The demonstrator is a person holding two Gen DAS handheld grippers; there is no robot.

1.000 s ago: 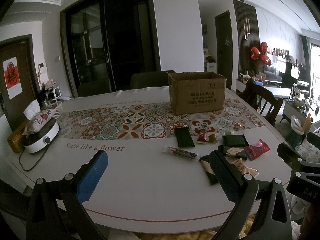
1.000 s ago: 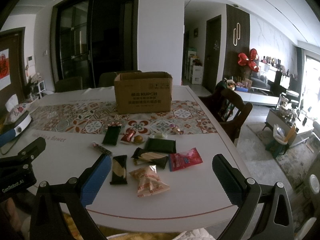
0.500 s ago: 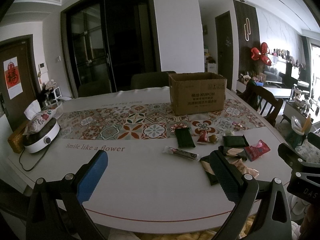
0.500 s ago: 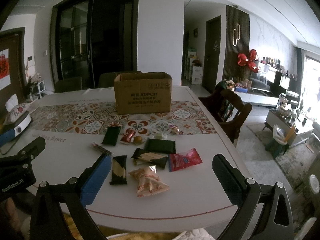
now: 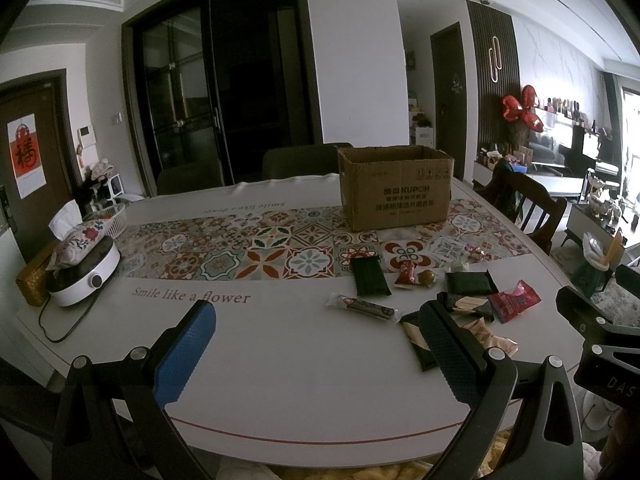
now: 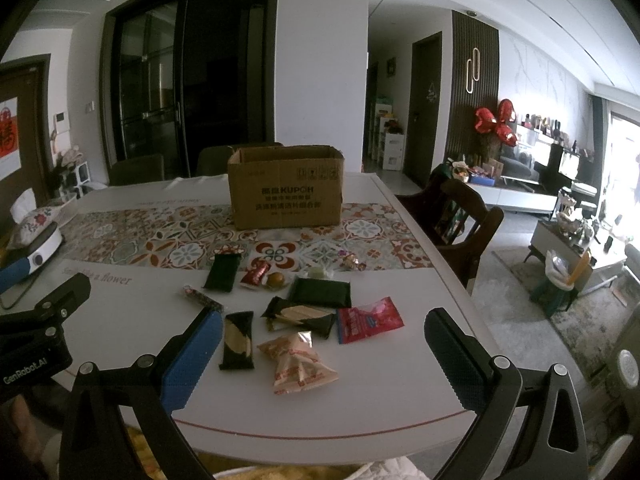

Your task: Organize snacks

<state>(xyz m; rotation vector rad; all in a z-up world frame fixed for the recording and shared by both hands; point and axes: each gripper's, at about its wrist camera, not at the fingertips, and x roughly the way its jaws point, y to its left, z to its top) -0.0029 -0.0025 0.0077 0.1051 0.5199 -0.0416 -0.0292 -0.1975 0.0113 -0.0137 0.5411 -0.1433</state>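
In the left wrist view, the left gripper (image 5: 316,344) hung above the near part of the white table (image 5: 280,360), its jaws spread wide and holding nothing. A white round appliance (image 5: 86,276) with a floral tissue pouch (image 5: 80,238) on top stood at the far left, its cord trailing on the table. An open cardboard box (image 5: 396,188) sat on the patterned runner (image 5: 256,250), well behind the snacks. A long clear-ended bar (image 5: 362,306) lay just ahead of the right finger, a dark green packet (image 5: 369,276) beyond it. Bare tabletop lay between the fingers.

In the right wrist view, the right gripper (image 6: 322,356) was likewise wide open and empty, low over the table's near edge. The snacks lay scattered between it and the box: a beige wrapped pack (image 6: 298,362) nearest, a black packet (image 6: 238,340) just beside the left finger, a red pouch (image 6: 368,319), a dark green pack (image 6: 320,292), a small red wrapper (image 6: 256,274) touching a brown ball (image 6: 275,279). A wooden chair (image 6: 456,220) stood off the table's right edge, with bare table below the right finger
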